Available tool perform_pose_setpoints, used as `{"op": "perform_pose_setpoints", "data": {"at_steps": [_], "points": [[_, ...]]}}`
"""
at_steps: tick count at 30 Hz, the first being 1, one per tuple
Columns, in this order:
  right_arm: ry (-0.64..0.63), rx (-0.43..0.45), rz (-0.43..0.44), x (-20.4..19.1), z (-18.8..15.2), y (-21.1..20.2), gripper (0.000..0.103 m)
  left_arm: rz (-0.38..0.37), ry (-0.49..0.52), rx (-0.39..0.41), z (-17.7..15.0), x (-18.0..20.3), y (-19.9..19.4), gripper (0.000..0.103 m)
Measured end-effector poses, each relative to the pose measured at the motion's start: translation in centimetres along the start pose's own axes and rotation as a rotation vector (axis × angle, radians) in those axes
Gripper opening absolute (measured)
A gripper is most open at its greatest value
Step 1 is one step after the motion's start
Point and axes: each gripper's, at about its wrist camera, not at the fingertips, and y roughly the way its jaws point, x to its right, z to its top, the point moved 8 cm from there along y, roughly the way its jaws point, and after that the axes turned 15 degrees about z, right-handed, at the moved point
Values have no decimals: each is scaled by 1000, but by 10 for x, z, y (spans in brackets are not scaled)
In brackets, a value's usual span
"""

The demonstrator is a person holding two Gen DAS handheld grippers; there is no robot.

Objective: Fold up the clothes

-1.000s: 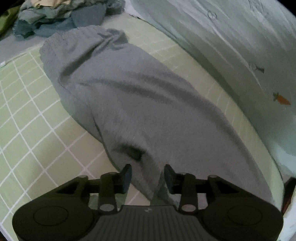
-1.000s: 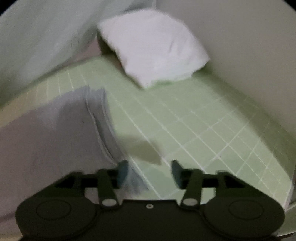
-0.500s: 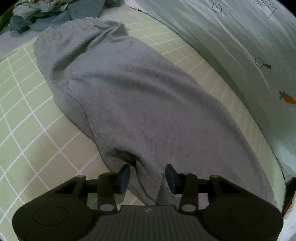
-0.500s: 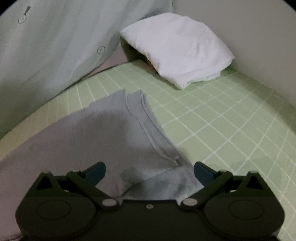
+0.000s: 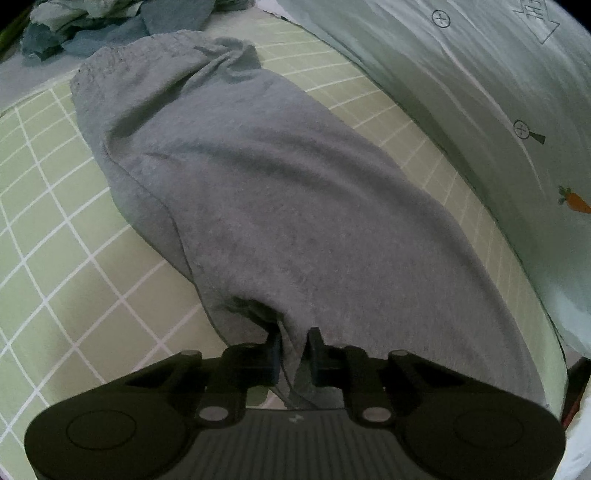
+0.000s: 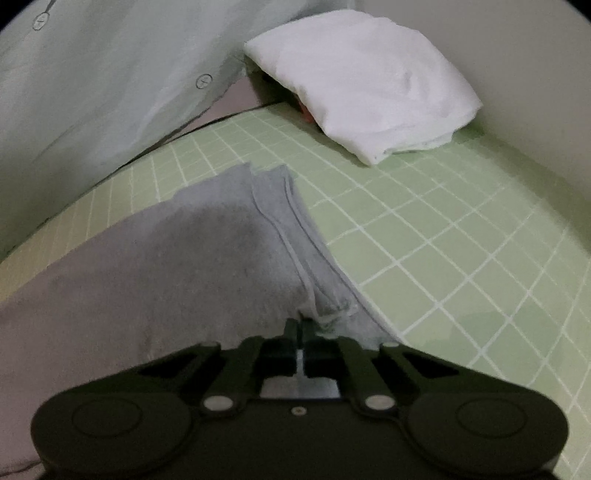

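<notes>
Pinching a bunched fold of fabric between nearly closed fingers, the left gripper (image 5: 294, 341) grasps the near edge of a pair of gray trousers (image 5: 280, 206) spread lengthwise across a bed. The right gripper (image 6: 300, 330), its fingers pressed almost together, is clenched on the hemmed corner of the same gray trousers (image 6: 192, 266), where the stitched cuff puckers just ahead of the fingertips.

The garment lies on a light green sheet (image 5: 55, 258) printed with a white grid. In the left wrist view it stretches away from the tool toward a gathered waistband (image 5: 147, 55) at the far end. Beyond the waistband sits a rumpled heap of blue and pale green clothes (image 5: 110, 26). A pale quilt (image 5: 461, 92) with small printed motifs, among them an orange carrot (image 5: 574, 201), runs along the garment's right side.

In the right wrist view, a white pillow (image 6: 362, 77) rests on the green sheet (image 6: 443, 240) near a plain wall (image 6: 524, 74), well apart from the trousers, and the quilt (image 6: 92, 92) rises at left.
</notes>
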Motion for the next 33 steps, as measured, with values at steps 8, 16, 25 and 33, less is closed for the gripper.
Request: {"op": "perform_pose_setpoints", "data": {"at_steps": [8,16,25,33], "points": [[-59,154,23,-12,37,-41,0,-32,21,59,12,3,-16,3],[-134,295,3,-23,62,-103,0,-84,23,117,25,-3,-50,2],[-17,11,-160,34,-16,-51,12,-8,-8,21,8,-27,-21,20],[-47,62,-135,17,-11,-55,94,61,-10,28,8,-36,-16,72]]}}
